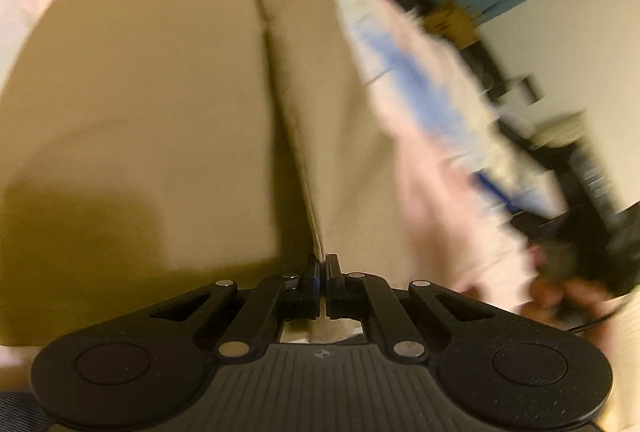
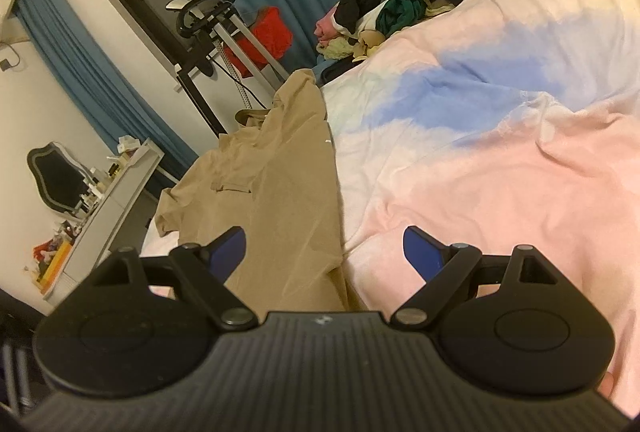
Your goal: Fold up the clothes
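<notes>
Tan cloth, a shirt-like garment [image 2: 276,188], lies spread on the bed's pastel duvet [image 2: 500,152], its long axis running away from both cameras toward the heap of unfolded clothes [image 2: 400,8] at the far end of the bed. In the left wrist view the left tongs [image 1: 321,268] are pinched tight on a raised crease of that garment [image 1: 160,92], and the crease runs straight ahead from the closed tips as a ridge up the middle of the picture; the view is smeared, so how much fabric sits between the pads cannot be made out, only that the fold enters them. In the right wrist view the right tongs [image 2: 324,248] stand wide with nothing between them, hovering low at the near end of the garment, whose right-hand edge passes forward through the gap so that the left pad is over tan cloth and the right pad over pink duvet. The deciding relation, then, is that the garment lies ahead and slightly to the left of the open right tongs, lengthwise along their pointing line, while the left hand already has its grip. By this reading the right hand is the free one and sits nearest the near hem, so a second hold there would likely let the two hands carry the fold across the garment's length together.
</notes>
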Available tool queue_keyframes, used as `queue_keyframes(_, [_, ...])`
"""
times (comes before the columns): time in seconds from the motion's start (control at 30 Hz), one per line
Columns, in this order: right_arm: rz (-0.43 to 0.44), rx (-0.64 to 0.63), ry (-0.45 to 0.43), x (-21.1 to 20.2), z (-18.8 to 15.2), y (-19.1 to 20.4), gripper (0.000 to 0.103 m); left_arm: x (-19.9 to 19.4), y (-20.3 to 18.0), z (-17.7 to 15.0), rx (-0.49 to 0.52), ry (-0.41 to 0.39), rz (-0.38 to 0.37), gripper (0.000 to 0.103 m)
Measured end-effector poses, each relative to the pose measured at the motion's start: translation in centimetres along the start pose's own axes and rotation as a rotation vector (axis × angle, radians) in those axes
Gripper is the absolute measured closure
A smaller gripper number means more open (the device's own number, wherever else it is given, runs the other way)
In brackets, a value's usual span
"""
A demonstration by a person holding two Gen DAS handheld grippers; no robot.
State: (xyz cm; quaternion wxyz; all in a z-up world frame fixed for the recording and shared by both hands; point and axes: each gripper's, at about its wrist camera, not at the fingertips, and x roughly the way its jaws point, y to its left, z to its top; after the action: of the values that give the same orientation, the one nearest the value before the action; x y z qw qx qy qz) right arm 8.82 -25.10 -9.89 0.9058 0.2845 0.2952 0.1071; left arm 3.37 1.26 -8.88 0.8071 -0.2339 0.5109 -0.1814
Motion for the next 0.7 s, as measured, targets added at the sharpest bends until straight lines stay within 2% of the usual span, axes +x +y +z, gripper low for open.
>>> queue_keyframes(0.07, [-0.008,-0.020,-0.001,0.0,-0.1,0.3,0.016,0.3,0.0,-0.2,0.035,0.004,0.060,0.101])
queue_keyframes(0.2, [-0.029,-0.063,0.000,0.2,-0.3,0.8,0.016,-0.4,-0.5,-0.5,0.091,-0.015,0.095,0.098])
queue_keyframes(0.27, [-0.033,-0.087,0.001,0.4,-0.4,1.0,0.016,-0.8,-0.8,-0.7,0.119,-0.026,0.113,0.087])
queue_keyframes(0.33, [-0.035,-0.108,-0.007,0.3,-0.4,1.3,0.016,-1.3,-1.8,-0.7,0.153,-0.053,0.126,0.066])
queue_keyframes(0.37, [-0.035,-0.118,-0.012,0.3,-0.4,1.4,0.016,-1.7,-2.6,-0.8,0.173,-0.074,0.139,0.060])
queue_keyframes(0.43, [-0.039,-0.140,-0.022,0.1,-0.5,1.7,0.016,-2.4,-4.3,-0.7,0.214,-0.119,0.168,0.037])
queue_keyframes(0.53, [-0.045,-0.173,-0.037,-0.2,-0.6,2.3,0.016,-3.9,-6.4,0.0,0.281,-0.226,0.212,0.025])
queue_keyframes(0.7, [-0.064,-0.210,-0.076,-0.8,-0.8,3.1,0.016,-5.8,-8.9,1.2,0.344,-0.335,0.248,0.021])
